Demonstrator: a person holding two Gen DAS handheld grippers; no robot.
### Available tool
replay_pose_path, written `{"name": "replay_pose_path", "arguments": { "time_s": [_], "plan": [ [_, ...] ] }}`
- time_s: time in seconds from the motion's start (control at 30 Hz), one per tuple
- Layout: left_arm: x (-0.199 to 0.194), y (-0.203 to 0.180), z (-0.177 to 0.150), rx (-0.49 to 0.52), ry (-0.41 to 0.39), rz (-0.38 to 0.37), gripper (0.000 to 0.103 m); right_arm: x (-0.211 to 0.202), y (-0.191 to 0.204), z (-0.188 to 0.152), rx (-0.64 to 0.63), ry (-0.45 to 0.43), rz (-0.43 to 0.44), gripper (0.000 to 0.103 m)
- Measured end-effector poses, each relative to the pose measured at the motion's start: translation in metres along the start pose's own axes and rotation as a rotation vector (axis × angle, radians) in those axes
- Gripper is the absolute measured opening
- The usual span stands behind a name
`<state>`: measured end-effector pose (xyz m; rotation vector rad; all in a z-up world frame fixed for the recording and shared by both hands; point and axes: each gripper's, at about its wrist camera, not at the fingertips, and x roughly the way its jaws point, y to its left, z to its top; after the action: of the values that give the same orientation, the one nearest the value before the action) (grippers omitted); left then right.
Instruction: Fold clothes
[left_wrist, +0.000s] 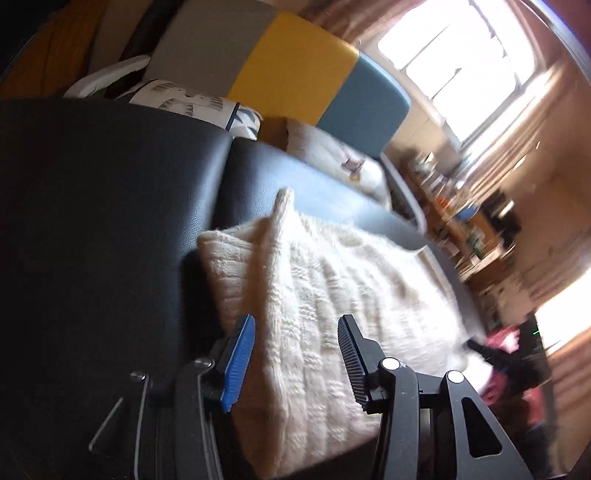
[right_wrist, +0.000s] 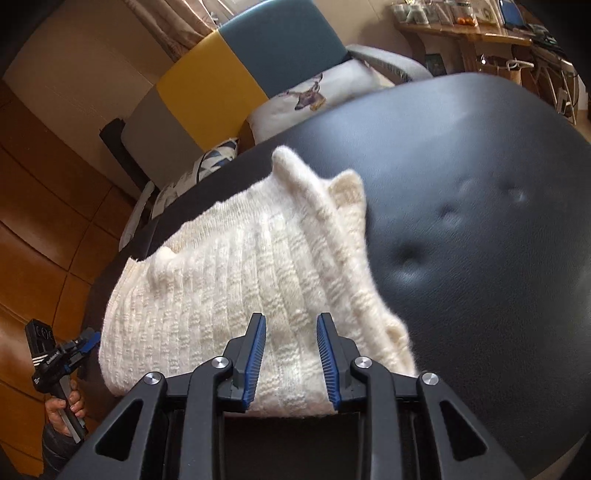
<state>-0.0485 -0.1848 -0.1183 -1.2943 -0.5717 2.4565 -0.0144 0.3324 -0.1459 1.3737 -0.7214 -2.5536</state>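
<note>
A cream knitted sweater (left_wrist: 332, 295) lies folded in a thick bundle on a black leather cushioned surface (left_wrist: 110, 221). My left gripper (left_wrist: 296, 319) is open, its blue-padded fingers hanging just above one end of the sweater with the knit showing between them. In the right wrist view the same sweater (right_wrist: 240, 266) stretches away over the black surface (right_wrist: 480, 221), with two loose corners sticking up at its far end. My right gripper (right_wrist: 291, 315) is open over the near edge. The left gripper (right_wrist: 79, 347) shows at the sweater's left end, held by a hand (right_wrist: 66, 404).
A sofa with grey, yellow and teal back panels (right_wrist: 221, 74) stands behind the black surface, with printed pillows (right_wrist: 314, 96) on it. A cluttered wooden desk (right_wrist: 461, 33) is at the far right. Bright windows (left_wrist: 461, 66) and a brown floor (right_wrist: 44, 240) surround the spot.
</note>
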Motion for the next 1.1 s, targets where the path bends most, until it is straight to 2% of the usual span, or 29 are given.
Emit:
{"name": "replay_pose_path", "arguments": {
  "time_s": [0.1, 0.2, 0.27, 0.3, 0.37, 0.43, 0.47, 0.53, 0.6, 0.63, 0.67, 0.73, 0.8, 0.87, 0.93, 1.0, 1.1],
  "plan": [
    [0.022, -0.004, -0.002, -0.009, 0.067, 0.009, 0.046, -0.005, -0.012, 0.008, -0.016, 0.004, -0.044, 0.029],
    [0.029, -0.002, -0.010, -0.009, 0.080, 0.029, 0.042, -0.002, -0.031, 0.011, -0.008, 0.033, -0.067, 0.029],
    [0.032, 0.001, -0.014, -0.012, 0.095, 0.045, 0.025, 0.005, -0.044, 0.013, 0.036, 0.056, -0.020, 0.029],
    [0.032, 0.003, -0.016, -0.016, 0.103, 0.048, 0.023, 0.010, -0.050, 0.014, 0.058, 0.072, 0.011, 0.029],
    [0.031, 0.005, -0.018, -0.016, 0.111, 0.050, 0.013, 0.014, -0.044, 0.004, -0.003, 0.125, 0.023, 0.031],
    [0.027, 0.005, -0.020, 0.004, 0.126, 0.063, 0.008, 0.018, -0.038, -0.006, -0.067, 0.178, 0.034, 0.027],
    [0.025, 0.005, -0.022, 0.019, 0.133, 0.076, 0.008, 0.020, -0.035, -0.011, -0.099, 0.205, 0.039, 0.019],
    [0.021, 0.006, -0.025, 0.037, 0.141, 0.093, 0.008, 0.025, -0.028, -0.021, -0.163, 0.258, 0.050, 0.015],
    [0.016, 0.008, -0.028, 0.042, 0.144, 0.098, 0.008, 0.023, -0.024, -0.026, -0.184, 0.286, 0.047, 0.014],
    [0.010, 0.003, -0.028, 0.070, 0.130, 0.119, 0.012, 0.018, -0.024, -0.025, -0.170, 0.285, 0.039, 0.014],
    [0.003, -0.002, -0.027, 0.102, 0.113, 0.140, 0.012, 0.014, -0.023, -0.024, -0.157, 0.284, 0.030, 0.019],
    [-0.012, -0.016, -0.020, 0.208, 0.055, 0.187, 0.013, -0.002, -0.018, -0.009, -0.156, 0.214, -0.002, 0.021],
    [-0.020, -0.032, -0.008, 0.288, 0.023, 0.172, 0.018, -0.018, -0.008, 0.008, -0.170, 0.131, -0.037, 0.030],
    [-0.020, -0.049, 0.007, 0.348, -0.002, 0.121, 0.034, -0.022, 0.014, 0.026, -0.211, 0.081, -0.027, 0.030],
    [-0.004, -0.068, 0.021, 0.414, -0.003, 0.091, 0.040, -0.005, 0.045, 0.037, -0.269, 0.097, 0.009, 0.030],
    [0.020, -0.087, 0.033, 0.494, 0.018, 0.089, 0.040, 0.018, 0.076, 0.044, -0.336, 0.125, 0.031, 0.030],
    [0.066, -0.101, 0.044, 0.581, 0.102, 0.125, 0.041, 0.063, 0.121, 0.049, -0.451, 0.187, 0.036, 0.030]
  ]
}}
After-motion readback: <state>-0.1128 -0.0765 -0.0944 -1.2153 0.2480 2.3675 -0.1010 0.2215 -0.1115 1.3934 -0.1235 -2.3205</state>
